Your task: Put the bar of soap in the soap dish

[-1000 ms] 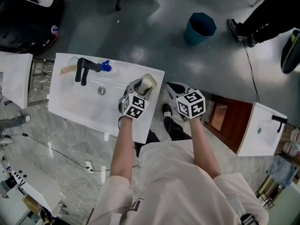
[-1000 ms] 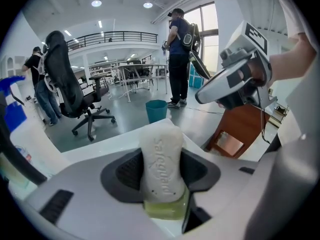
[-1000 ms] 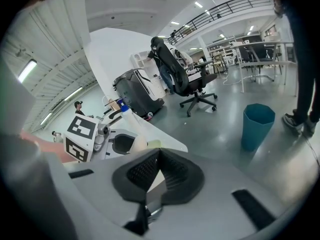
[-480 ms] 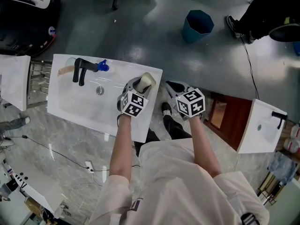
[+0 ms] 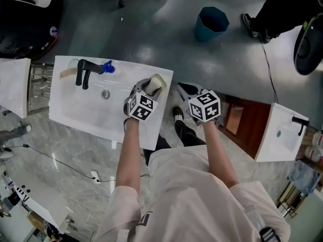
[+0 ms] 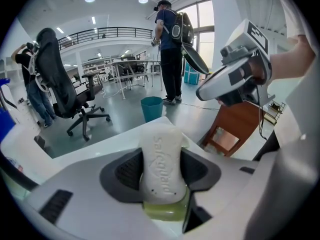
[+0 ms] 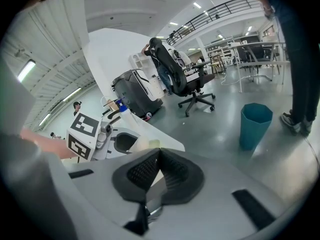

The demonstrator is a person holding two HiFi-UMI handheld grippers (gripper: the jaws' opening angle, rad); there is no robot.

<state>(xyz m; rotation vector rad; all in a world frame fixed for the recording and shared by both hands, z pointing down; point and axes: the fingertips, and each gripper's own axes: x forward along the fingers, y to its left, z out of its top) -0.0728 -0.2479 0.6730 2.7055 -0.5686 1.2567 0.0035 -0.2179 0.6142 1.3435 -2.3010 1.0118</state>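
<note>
White bar of soap (image 6: pixel 162 154), embossed lettering, stands on end between the dark pads of the left hand-held gripper (image 6: pixel 162 173), which is clamped on it. Its lower end is in or just over the yellow-green soap dish (image 6: pixel 167 213); contact cannot be told. Location: right corner of the white sink (image 5: pixel 81 112), well apart from the black tap (image 5: pixel 83 72). Right hand-held gripper (image 7: pixel 157 173): jaws together, nothing between them, held just beside the sink.

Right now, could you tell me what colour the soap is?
The soap is off-white, clearest in the left gripper view.
</note>
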